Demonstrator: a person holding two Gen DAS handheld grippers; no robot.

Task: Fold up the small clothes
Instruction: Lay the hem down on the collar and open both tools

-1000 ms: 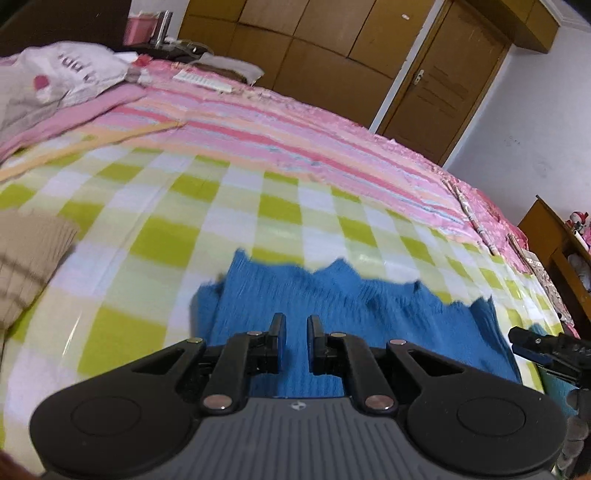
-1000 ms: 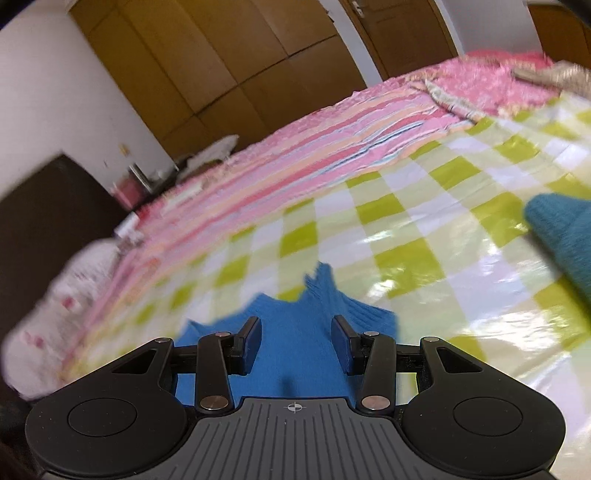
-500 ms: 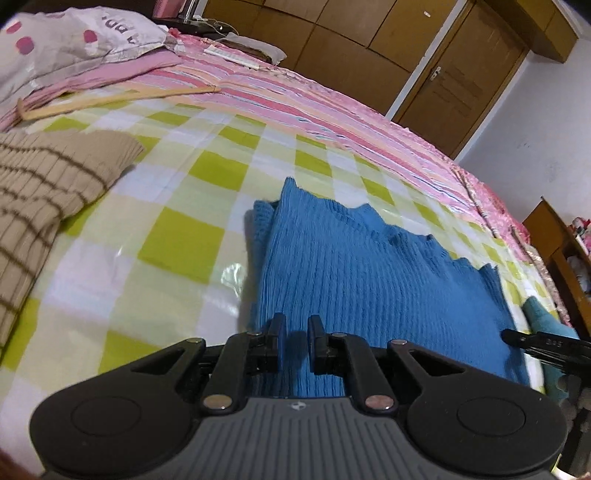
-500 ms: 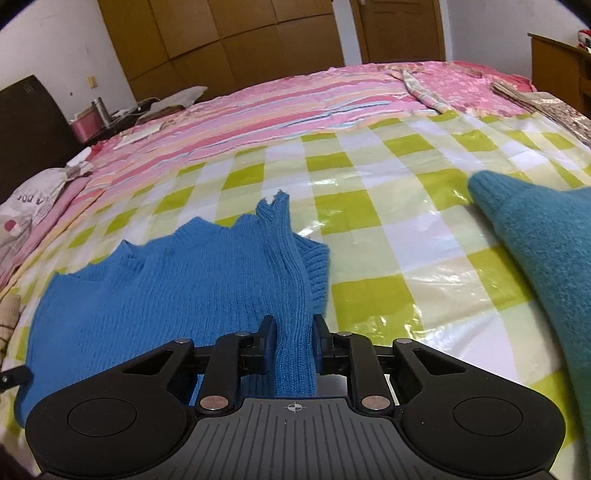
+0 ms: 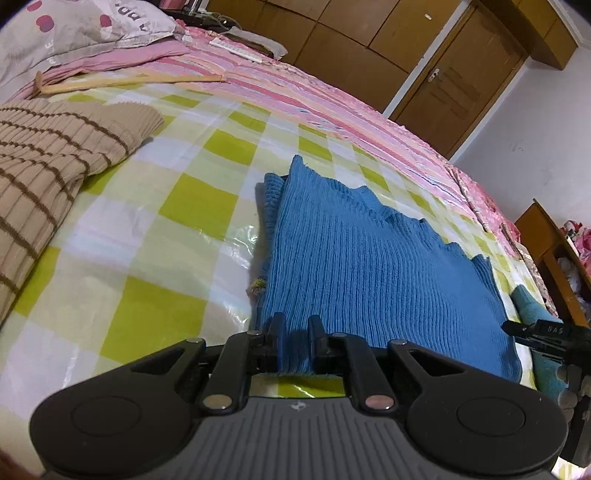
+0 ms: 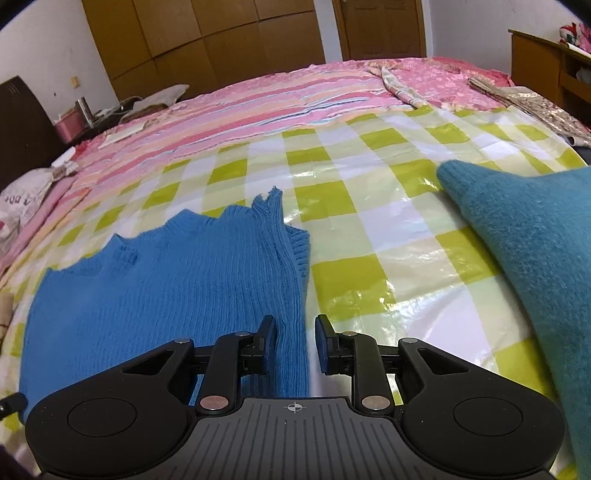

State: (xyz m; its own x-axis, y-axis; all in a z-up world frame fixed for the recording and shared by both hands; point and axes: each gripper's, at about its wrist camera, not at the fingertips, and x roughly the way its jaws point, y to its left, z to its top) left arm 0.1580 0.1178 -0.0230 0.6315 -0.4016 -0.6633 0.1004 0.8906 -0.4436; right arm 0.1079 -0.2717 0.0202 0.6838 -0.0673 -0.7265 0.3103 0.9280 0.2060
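Left gripper [image 5: 295, 328] pinched the near hem of a blue sweater [image 5: 369, 266], its fingers drawn close with the knit edge caught between them. Right gripper [image 6: 293, 339] stood slightly spread over the garment's right edge, a strip of folded knit lying between its fingers [image 6: 267, 332] without being squeezed.

The sweater [image 6: 155, 291] lay flat on a green-and-white checked sheet [image 5: 155, 236] covering the bed, ribbed and bright blue. Both side edges were turned inward, leaving thick folded ridges along the left and right. Its far edge looked jagged and uneven, with a raised point at each corner. A small yellowish speck of fluff [image 5: 258, 283] clung near the left fold.

To the left, a tan sweater [image 5: 51, 155] with brown stripes sat on the sheet, well apart from the blue one. To the right, a teal knit [image 6: 532, 251] lay close by, its near part crowding the right gripper's side. A wooden hanger [image 5: 122, 82] rested farther off, where the checked sheet met a pink striped bedspread [image 6: 295, 99]. A spotted pillow [image 5: 81, 26] lay at the head of the bed. Brown wardrobes [image 6: 207, 40] and a door [image 5: 443, 77] lined the wall beyond. The right gripper's tip [image 5: 539, 330] showed at the edge of the left camera's view.
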